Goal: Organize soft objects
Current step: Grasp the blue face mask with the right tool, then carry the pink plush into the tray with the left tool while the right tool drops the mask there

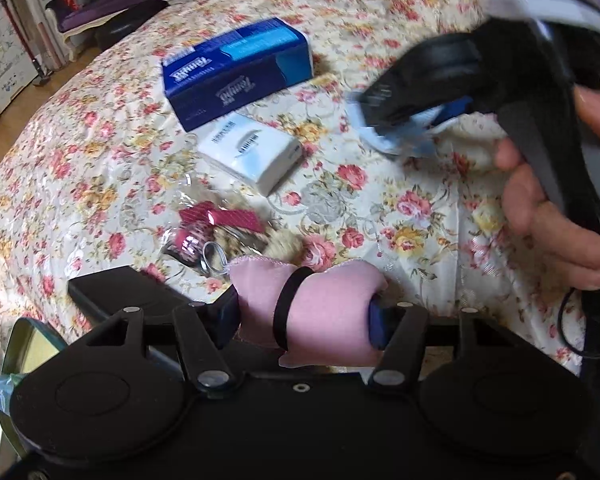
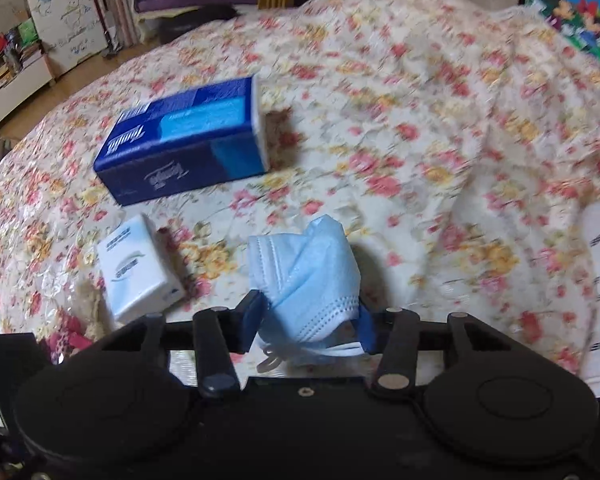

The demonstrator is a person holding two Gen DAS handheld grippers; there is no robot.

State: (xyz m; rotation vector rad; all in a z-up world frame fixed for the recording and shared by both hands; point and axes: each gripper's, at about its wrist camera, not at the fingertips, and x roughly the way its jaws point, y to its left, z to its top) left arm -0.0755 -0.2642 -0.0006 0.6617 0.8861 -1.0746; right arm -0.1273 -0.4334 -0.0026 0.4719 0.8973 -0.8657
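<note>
Left tongs (image 1: 305,312) grip a pink cloth roll (image 1: 312,304); right tongs (image 2: 309,322) pinch what looks like a blue face mask (image 2: 306,276)

left claw (image 1: 304,312) clamping pink cloth (image 1: 324,304)

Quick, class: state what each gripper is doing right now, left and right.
Left gripper: shut on a pink cloth roll.
Right gripper: shut on a blue face mask.

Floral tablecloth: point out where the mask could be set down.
Bare floral tablecloth lies right of the blue tissue box and beyond the held face mask. It is crowded left: the white tissue pack and pink-wrapped items.
</note>
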